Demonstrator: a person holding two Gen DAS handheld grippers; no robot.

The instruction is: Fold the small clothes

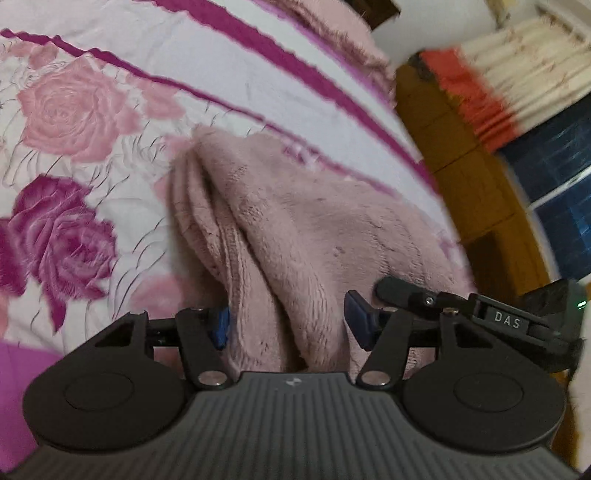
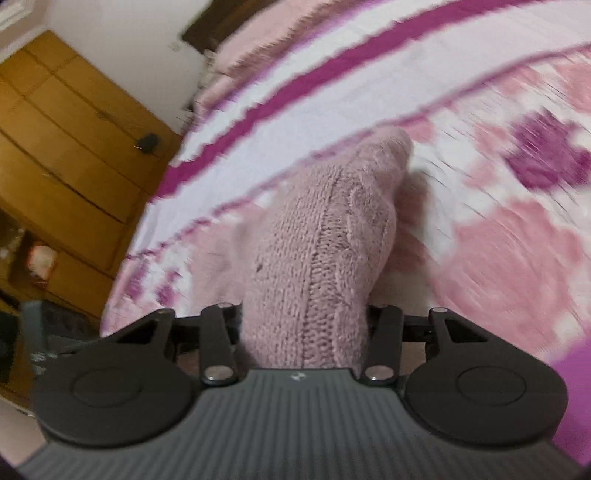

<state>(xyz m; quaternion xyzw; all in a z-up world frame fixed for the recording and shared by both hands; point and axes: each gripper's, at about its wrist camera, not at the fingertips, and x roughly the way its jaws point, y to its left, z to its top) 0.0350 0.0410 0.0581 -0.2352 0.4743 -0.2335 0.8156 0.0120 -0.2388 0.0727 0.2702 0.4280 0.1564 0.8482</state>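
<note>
A small pink knitted garment with a fleecy inside hangs over the rose-print bedsheet. My left gripper has its blue pads on either side of a bunched fold of it and holds it up. My right gripper is shut on another part of the same garment, whose knit side with a seam faces the camera; its fingertips are hidden by the cloth. The right gripper's arm shows at the right in the left wrist view, close beside the left one.
A pink fleecy blanket lies at the far end of the bed. A wooden wardrobe stands beside the bed. Orange and cream curtains hang over a dark window.
</note>
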